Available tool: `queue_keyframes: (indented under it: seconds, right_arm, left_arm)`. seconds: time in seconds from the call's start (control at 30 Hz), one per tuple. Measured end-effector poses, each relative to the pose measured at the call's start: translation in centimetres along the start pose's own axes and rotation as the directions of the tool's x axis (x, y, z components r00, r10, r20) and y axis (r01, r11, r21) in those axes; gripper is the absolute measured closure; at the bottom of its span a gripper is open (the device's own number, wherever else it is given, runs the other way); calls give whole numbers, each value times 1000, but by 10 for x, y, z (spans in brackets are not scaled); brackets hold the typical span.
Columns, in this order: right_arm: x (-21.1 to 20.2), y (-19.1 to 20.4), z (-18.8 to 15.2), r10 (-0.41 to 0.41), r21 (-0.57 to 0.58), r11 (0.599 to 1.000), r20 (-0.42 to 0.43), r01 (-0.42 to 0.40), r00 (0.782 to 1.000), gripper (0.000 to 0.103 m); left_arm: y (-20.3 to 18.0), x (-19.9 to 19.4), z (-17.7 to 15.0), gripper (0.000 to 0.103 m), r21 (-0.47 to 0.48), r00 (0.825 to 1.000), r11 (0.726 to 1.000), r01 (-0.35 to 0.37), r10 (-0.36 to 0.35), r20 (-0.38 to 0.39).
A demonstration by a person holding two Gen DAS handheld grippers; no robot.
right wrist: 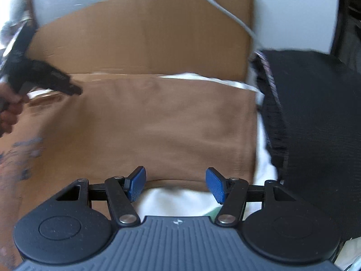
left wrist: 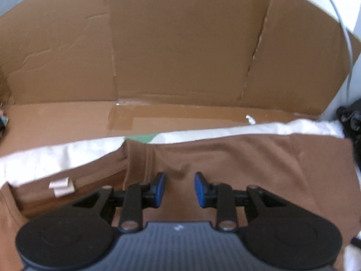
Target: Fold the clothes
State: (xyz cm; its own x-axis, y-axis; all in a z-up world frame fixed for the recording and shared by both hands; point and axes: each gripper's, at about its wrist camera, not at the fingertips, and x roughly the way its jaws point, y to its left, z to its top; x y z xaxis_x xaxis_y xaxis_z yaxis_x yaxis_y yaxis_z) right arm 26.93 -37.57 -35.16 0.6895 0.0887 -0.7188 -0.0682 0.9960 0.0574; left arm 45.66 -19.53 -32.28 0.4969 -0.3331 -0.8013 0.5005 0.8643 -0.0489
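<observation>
A brown garment (left wrist: 248,169) lies spread flat on a white cloth (left wrist: 56,158), with a small pale label (left wrist: 61,186) near its left edge. My left gripper (left wrist: 179,180) hovers just over the brown fabric, its blue pads apart with nothing between them. In the right wrist view the same brown garment (right wrist: 158,117) fills the middle. My right gripper (right wrist: 176,178) stands open over the garment's near hem and the white cloth (right wrist: 176,201), holding nothing. The left gripper (right wrist: 72,89), held by a hand (right wrist: 9,113), points at the garment's far left corner.
A flattened cardboard sheet (left wrist: 180,45) stands behind the garment and lies under it (right wrist: 146,33). A black fabric mass (right wrist: 315,124) borders the garment on the right. A white cable (right wrist: 225,11) hangs across the cardboard. A green patch (left wrist: 140,138) shows on the white cloth.
</observation>
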Motion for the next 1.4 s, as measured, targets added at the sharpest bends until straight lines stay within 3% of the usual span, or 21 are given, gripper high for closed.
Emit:
queue_keyframes:
  seconds: [0.07, 0.13, 0.27, 0.3, 0.37, 0.43, 0.53, 0.67, 0.77, 0.87, 0.97, 1.03, 1.1, 1.13, 1.4]
  right_arm:
    - [8, -8, 1, -18, 27, 999, -27, 19, 999, 38]
    - [15, -12, 1, -27, 27, 999, -53, 28, 998, 38]
    - [16, -10, 0, -53, 5, 999, -74, 54, 996, 38]
    - [15, -9, 0, -61, 4, 998, -79, 61, 995, 37]
    - [15, -6, -1, -71, 7, 997, -83, 72, 994, 37]
    - [14, -6, -1, -78, 25, 996, -77, 80, 994, 37]
    - [9, -4, 0, -88, 57, 994, -61, 91, 994, 38]
    - [-6, 2, 4, -69, 50, 996, 28, 68, 997, 38]
    - [-5, 5, 10, -38, 42, 998, 41, 36, 998, 38]
    - [3, 8, 13, -34, 38, 999, 32, 33, 999, 38]
    - [13, 1, 5, -77, 35, 996, -27, 78, 997, 38]
    - [19, -11, -1, -84, 68, 994, -47, 87, 995, 38]
    - [17, -15, -5, -70, 55, 996, -36, 72, 997, 38]
    - [15, -13, -7, -77, 42, 996, -42, 78, 996, 38]
    - [5, -6, -16, -116, 26, 993, -60, 118, 991, 37]
  left_arm:
    - [6, 8, 3, 75, -58, 999, 998, -40, 40, -6]
    - [13, 11, 6, 76, -125, 999, 992, -35, 36, 0]
    - [12, 15, 17, 94, -66, 992, 990, -124, 125, 12]
    - [13, 12, 20, 89, -62, 987, 985, -159, 161, 24]
    - [16, 1, 24, 88, -64, 975, 975, -211, 215, 58]
    - [22, -10, 29, 88, -81, 982, 981, -173, 178, 59]
    - [15, -22, 34, 87, -27, 991, 993, -112, 114, 70]
    - [1, -22, 26, 87, 23, 999, 999, -34, 33, 41]
    - [-6, -9, 15, 86, 11, 1000, 1000, 27, -27, -13]
    - [-17, 4, -2, 85, 47, 998, 999, 9, -6, -57]
    - [-18, 6, -11, 82, 50, 1000, 999, -8, 9, -20]
    - [-16, -3, -9, 73, 38, 1000, 999, -8, 9, -17]
    - [-17, -17, -11, 43, 59, 1000, 998, 24, -24, -2]
    - [-18, -24, -13, 38, 71, 999, 997, 32, -32, -3]
    - [14, -106, -52, 32, 88, 997, 993, 78, -78, -3]
